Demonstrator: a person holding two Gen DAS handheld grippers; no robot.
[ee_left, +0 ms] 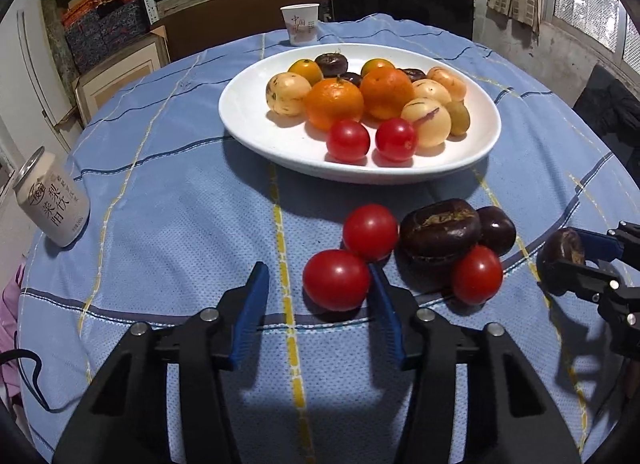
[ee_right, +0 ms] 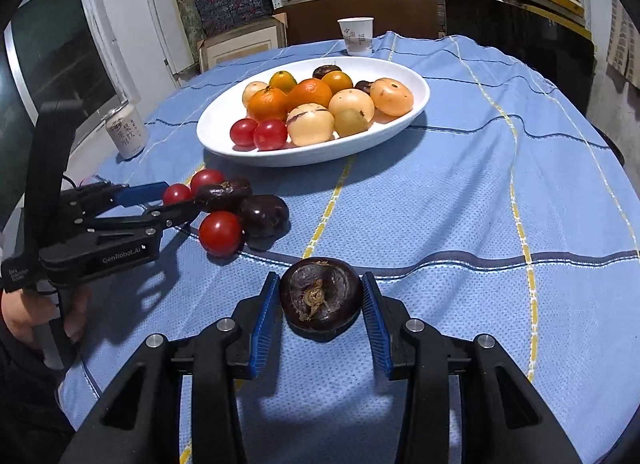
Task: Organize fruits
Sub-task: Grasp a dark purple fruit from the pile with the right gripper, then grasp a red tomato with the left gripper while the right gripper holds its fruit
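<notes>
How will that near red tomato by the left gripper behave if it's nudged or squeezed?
The near tomato is round and rests on flat cloth, so a sideways nudge from the left gripper would probably roll it. Its glossy skin looks smooth, so the pads may slip. It touches a second tomato, which would likely shift too.

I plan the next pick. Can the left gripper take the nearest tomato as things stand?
Probably yes. The nearest tomato lies just beside the left gripper's open jaws, touching a second tomato; a small sideways shift is needed.
</notes>
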